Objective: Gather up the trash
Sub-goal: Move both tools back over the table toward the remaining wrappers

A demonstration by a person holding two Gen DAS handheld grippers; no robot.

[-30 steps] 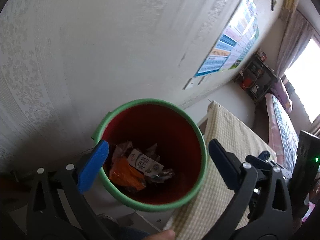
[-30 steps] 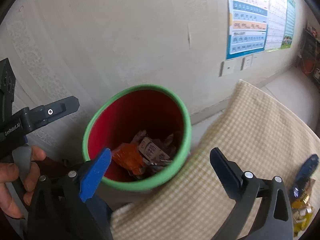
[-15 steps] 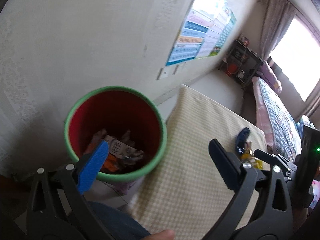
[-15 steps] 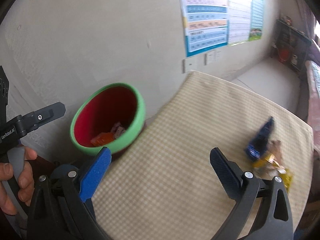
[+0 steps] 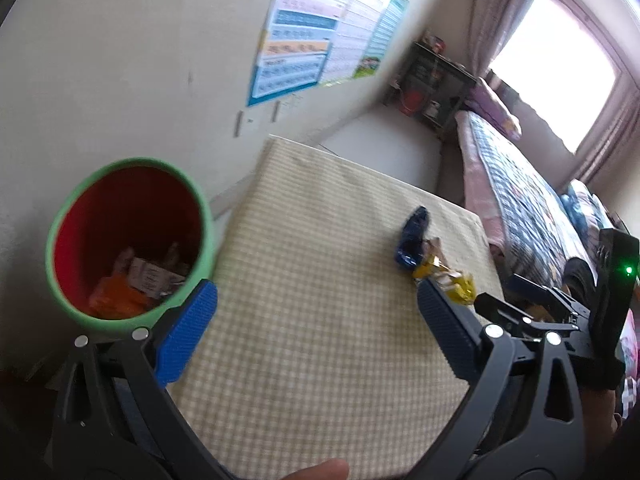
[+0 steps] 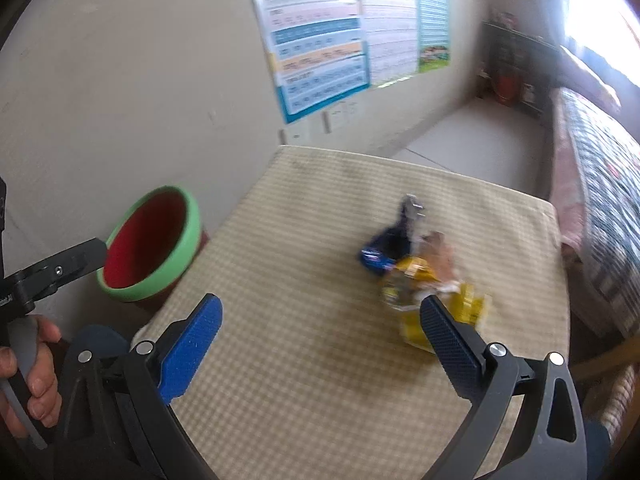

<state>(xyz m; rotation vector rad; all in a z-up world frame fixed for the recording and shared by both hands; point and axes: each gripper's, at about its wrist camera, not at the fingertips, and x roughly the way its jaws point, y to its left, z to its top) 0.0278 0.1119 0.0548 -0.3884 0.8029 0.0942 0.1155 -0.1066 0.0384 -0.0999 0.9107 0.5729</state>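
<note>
Claws point(image 5: 316, 320) point(image 6: 320, 330) agape, empty; wrappers point(image 6: 404, 264) on tablecloth point(image 6: 304, 280).

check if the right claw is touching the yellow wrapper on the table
Cannot tell. In the right wrist view the open right claw has one finger overlapping the blurred yellow wrapper, so no contact or gap shows.

Checked cloth-covered worktop point(image 5: 320, 320) at centre, pale wall point(image 5: 120, 60) from 9 to 12 o'clock. Chart posters point(image 5: 320, 40) at 12 o'clock, dark shelf unit point(image 5: 436, 84) at 1 o'clock. Bed point(image 5: 528, 208) with patterned cover at 3 o'clock, bright curtained window point(image 5: 556, 60) at 2 o'clock.
</note>
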